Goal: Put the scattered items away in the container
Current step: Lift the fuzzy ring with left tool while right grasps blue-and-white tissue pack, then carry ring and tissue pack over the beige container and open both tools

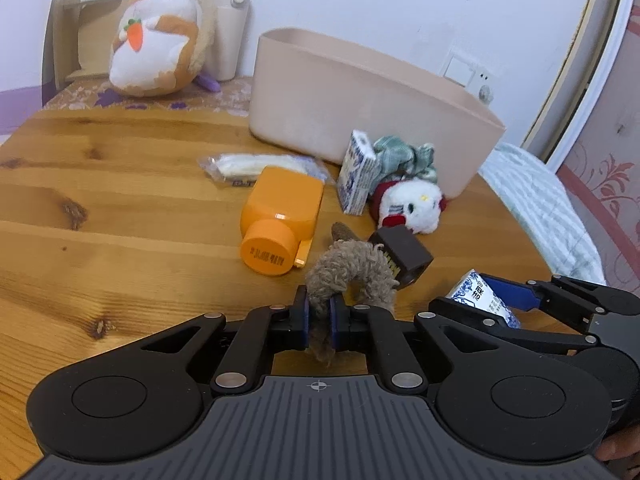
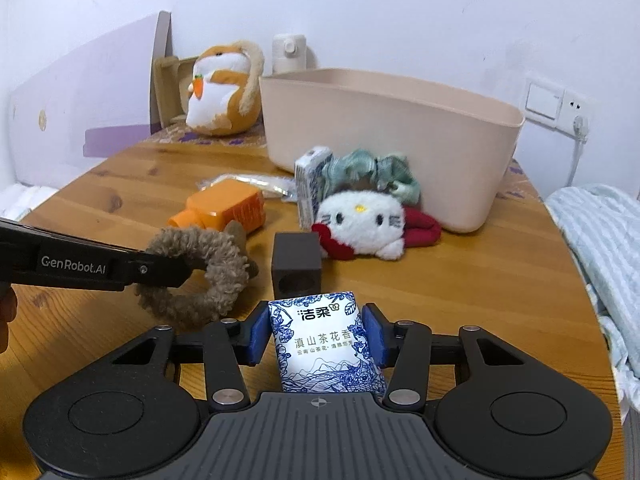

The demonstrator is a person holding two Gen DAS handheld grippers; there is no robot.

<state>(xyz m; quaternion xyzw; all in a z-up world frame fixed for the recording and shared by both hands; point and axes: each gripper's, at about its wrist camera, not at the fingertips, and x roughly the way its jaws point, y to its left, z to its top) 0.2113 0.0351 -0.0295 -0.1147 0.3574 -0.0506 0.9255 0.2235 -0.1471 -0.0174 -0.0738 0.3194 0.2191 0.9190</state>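
Pinched between the left gripper [image 1: 319, 312] is a fuzzy brown ring [image 1: 352, 270]; the right gripper [image 2: 316, 334] clamps a tissue pack [image 2: 326, 346]; both lie near the table's front, the bin [image 2: 384, 144] at twelve o'clock, nearer the right.

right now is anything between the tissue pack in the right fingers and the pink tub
Yes. Between the blue-and-white tissue pack and the pink plastic tub sit a dark brown block and a white cat plush, with a green scrunchie against the tub wall. Lifting over them looks clear.
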